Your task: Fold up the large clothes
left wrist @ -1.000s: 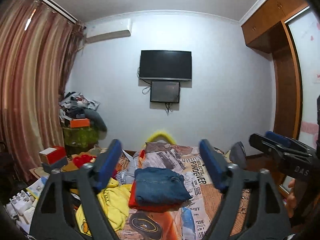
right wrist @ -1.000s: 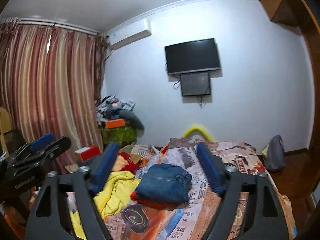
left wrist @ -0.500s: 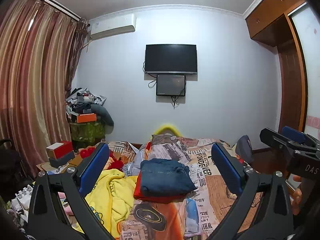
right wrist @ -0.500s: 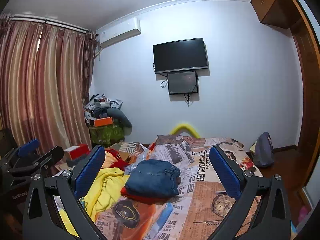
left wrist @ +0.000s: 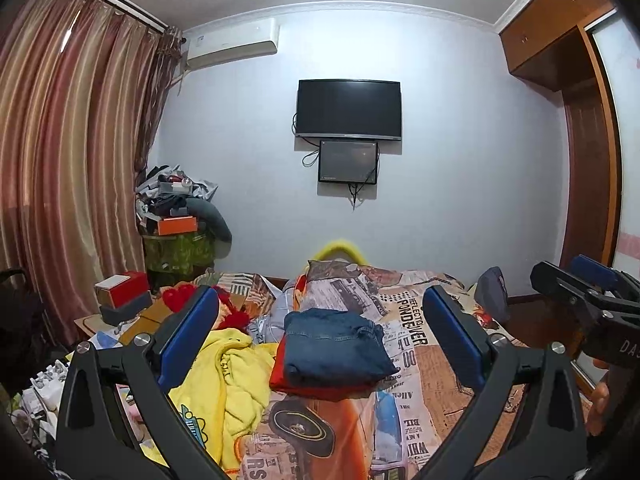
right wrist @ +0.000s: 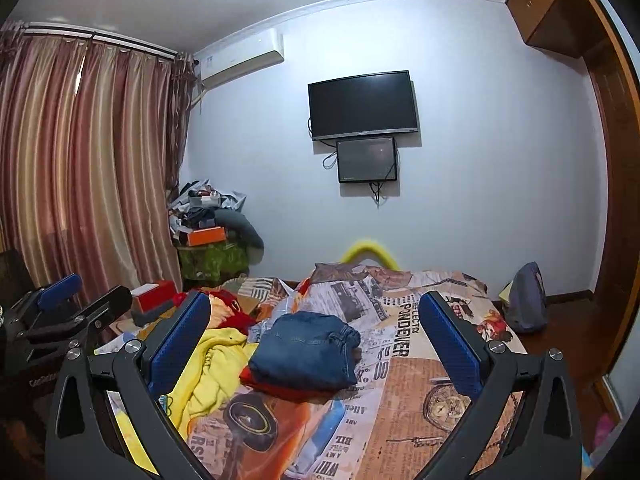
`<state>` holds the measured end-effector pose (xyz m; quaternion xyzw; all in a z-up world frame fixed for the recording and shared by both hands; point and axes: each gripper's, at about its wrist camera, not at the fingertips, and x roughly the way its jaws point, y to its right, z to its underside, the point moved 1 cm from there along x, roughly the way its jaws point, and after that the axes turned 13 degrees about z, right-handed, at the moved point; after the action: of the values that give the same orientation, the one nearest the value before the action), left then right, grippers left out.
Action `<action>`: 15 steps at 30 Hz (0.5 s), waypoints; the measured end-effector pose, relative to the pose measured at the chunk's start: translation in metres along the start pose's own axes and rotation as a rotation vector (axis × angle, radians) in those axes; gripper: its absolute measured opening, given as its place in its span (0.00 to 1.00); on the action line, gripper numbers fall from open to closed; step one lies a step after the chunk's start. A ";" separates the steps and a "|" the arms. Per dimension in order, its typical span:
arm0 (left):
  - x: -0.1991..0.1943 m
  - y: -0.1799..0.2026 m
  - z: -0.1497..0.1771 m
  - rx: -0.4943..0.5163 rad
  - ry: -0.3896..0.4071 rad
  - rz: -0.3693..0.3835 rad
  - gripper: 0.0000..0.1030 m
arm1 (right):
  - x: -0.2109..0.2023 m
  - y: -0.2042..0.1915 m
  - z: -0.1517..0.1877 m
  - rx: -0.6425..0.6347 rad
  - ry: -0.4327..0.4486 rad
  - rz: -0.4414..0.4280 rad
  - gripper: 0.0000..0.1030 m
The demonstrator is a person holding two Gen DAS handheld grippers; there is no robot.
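Observation:
Folded blue jeans [left wrist: 336,346] lie on a folded red garment [left wrist: 320,386] in the middle of the bed [left wrist: 424,364]. A crumpled yellow garment [left wrist: 228,384] lies to their left. My left gripper [left wrist: 320,344] is open and empty, held above the near end of the bed. My right gripper [right wrist: 312,350] is open and empty too, beside it on the right. The jeans [right wrist: 306,350], red garment [right wrist: 280,390] and yellow garment [right wrist: 208,372] also show in the right wrist view. Each gripper shows at the edge of the other's view.
The bed has a newspaper-print cover [right wrist: 412,380]. A red garment [left wrist: 232,316] lies at the far left. A cluttered side table [left wrist: 120,304] and a pile of boxes [left wrist: 176,216] stand by the curtains [left wrist: 68,168]. A grey bag [right wrist: 526,300] sits right. A TV [left wrist: 348,108] hangs ahead.
Both grippers' jaws have opened wider and both have drawn back and levelled, so the bed and clothes sit a little lower and farther in view.

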<state>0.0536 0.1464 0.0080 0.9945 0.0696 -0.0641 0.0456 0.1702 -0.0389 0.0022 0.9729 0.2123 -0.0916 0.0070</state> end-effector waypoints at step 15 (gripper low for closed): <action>0.004 -0.003 0.003 -0.012 -0.010 -0.002 1.00 | -0.001 0.003 -0.001 -0.010 -0.014 0.002 1.00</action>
<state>0.0569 0.1498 0.0040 0.9938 0.0707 -0.0689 0.0517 0.1710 -0.0421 0.0028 0.9724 0.2117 -0.0976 0.0135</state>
